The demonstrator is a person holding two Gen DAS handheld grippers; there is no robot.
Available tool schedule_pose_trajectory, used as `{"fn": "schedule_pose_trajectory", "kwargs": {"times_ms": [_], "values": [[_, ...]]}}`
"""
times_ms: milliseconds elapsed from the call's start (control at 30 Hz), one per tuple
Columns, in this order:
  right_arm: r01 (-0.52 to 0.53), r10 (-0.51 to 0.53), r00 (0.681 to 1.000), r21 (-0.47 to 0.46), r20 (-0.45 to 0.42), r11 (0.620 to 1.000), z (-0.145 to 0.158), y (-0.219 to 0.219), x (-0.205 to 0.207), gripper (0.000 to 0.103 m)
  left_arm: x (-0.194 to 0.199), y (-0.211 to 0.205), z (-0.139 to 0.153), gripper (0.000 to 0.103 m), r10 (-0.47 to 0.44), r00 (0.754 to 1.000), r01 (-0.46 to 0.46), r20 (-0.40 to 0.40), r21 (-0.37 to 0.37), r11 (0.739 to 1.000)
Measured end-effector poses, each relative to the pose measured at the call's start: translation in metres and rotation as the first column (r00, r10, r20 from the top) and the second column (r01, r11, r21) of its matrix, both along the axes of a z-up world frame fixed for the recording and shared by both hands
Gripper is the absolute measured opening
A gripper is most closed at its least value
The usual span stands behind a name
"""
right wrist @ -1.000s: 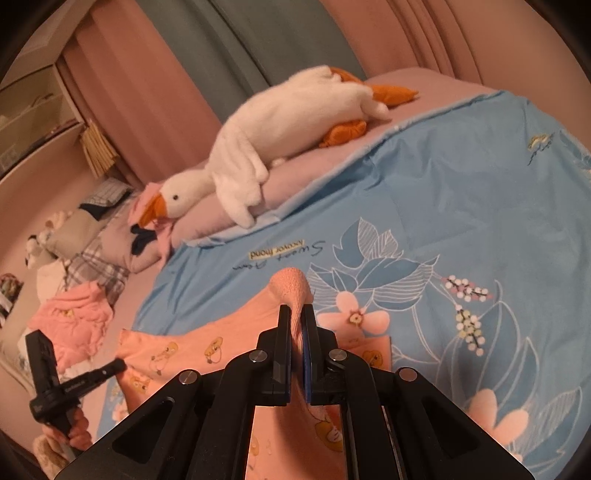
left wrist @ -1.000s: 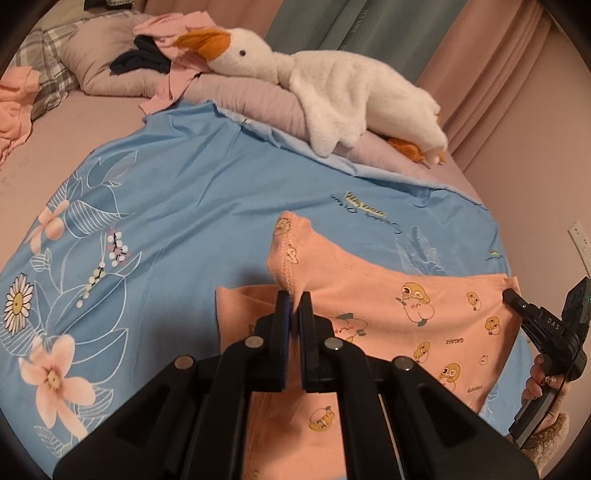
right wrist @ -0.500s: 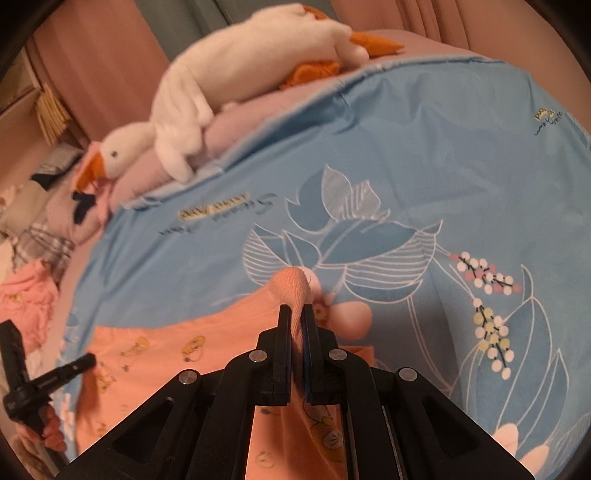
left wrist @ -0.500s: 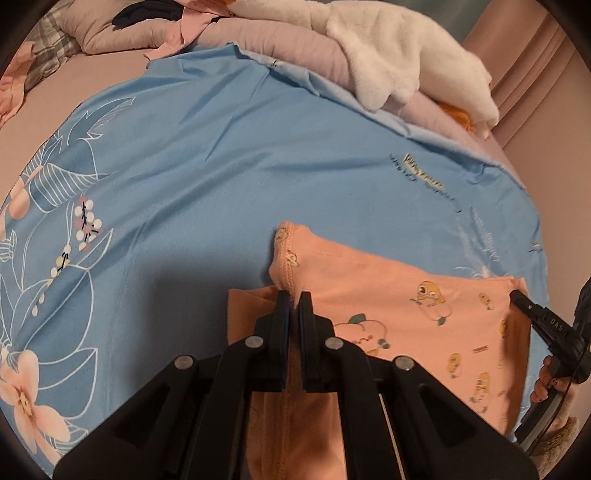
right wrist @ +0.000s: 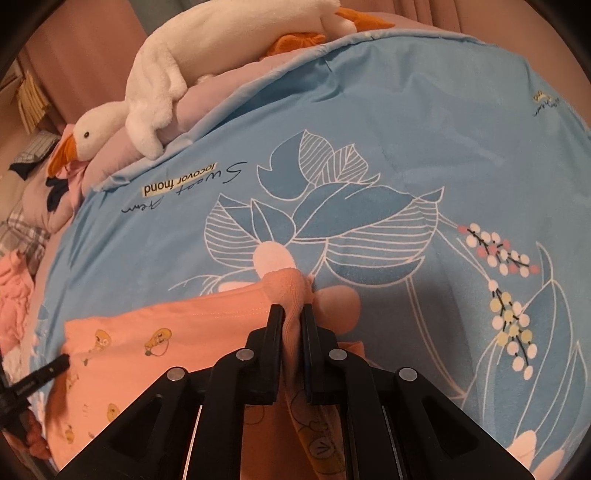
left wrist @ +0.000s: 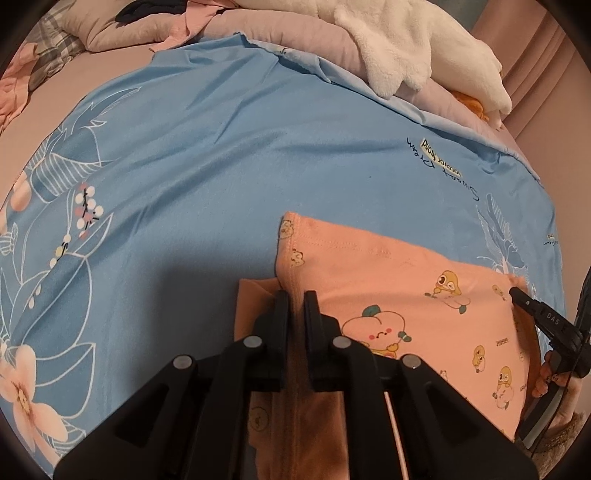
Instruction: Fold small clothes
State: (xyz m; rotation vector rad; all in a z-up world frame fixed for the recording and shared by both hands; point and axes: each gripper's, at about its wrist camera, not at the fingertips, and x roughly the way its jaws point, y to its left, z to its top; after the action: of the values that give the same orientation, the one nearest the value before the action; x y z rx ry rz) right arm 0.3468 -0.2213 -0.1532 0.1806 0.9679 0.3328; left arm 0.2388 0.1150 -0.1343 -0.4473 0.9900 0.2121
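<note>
Peach garment (left wrist: 399,280) on blue sheet (left wrist: 221,177): left gripper (left wrist: 295,295) loosening, apparently; right gripper (right wrist: 293,314) clamps it.

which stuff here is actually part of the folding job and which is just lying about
In use: orange garment, left gripper with jaws opening around it, right gripper shut on it.
Lying about: goose plush, blue quilt, pink clothes pile.

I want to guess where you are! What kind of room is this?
Most likely a bedroom: a blue flower-printed bedsheet covers a bed, a white plush goose toy lies on mauve pillows, and pink curtains hang behind.
</note>
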Motion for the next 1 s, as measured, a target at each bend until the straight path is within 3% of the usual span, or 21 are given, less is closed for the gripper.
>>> {"fn": "schedule_pose_trajectory", "kwargs": {"times_ms": [33,167,267,300,433,500,567,733,833,1000], "values": [[0.002,-0.002,1.0,-0.019,0.002,1.0,0.001,0.002,-0.001,0.007,-0.001,-0.001,0.002,0.016,0.001,1.0,-0.001,0.0,0.002,1.0],[0.037,-0.034,0.999,-0.073,0.035,0.997,0.012,0.003,-0.007,0.04,-0.016,-0.005,0.021,0.051,0.002,1.0,-0.004,0.023,0.063,0.998],[0.048,-0.044,0.997,-0.071,0.06,0.996,0.026,-0.001,-0.015,0.054,-0.031,-0.005,0.04,0.071,0.015,0.998,-0.02,0.063,0.073,0.997],[0.056,-0.051,0.996,-0.065,0.07,0.996,0.033,-0.004,-0.02,0.065,-0.038,-0.004,0.048,0.074,0.02,0.996,-0.025,0.085,0.064,0.998],[0.072,-0.071,0.991,-0.003,0.109,0.997,0.06,-0.014,-0.042,0.076,-0.064,-0.007,0.076,0.09,0.017,0.989,-0.025,0.145,0.052,0.998],[0.078,-0.081,0.988,0.026,0.133,0.997,0.074,-0.02,-0.056,0.084,-0.075,-0.012,0.086,0.093,0.015,0.985,-0.024,0.173,0.051,0.998],[0.078,-0.085,0.982,0.044,0.166,0.996,0.085,-0.024,-0.069,0.085,-0.086,-0.016,0.093,0.099,0.013,0.981,-0.024,0.193,0.051,0.998],[0.092,-0.098,0.97,0.039,0.221,0.995,0.1,-0.032,-0.101,0.091,-0.104,-0.021,0.086,0.1,0.022,0.983,-0.027,0.184,0.025,0.999],[0.1,-0.104,0.969,0.031,0.226,0.995,0.092,-0.033,-0.114,0.091,-0.109,-0.021,0.07,0.099,0.03,0.989,-0.029,0.148,-0.012,1.0],[0.125,-0.143,0.978,0.124,0.152,0.984,0.062,-0.053,-0.135,0.091,-0.115,-0.022,0.038,0.098,0.028,0.995,-0.021,0.091,-0.078,0.997]]}}
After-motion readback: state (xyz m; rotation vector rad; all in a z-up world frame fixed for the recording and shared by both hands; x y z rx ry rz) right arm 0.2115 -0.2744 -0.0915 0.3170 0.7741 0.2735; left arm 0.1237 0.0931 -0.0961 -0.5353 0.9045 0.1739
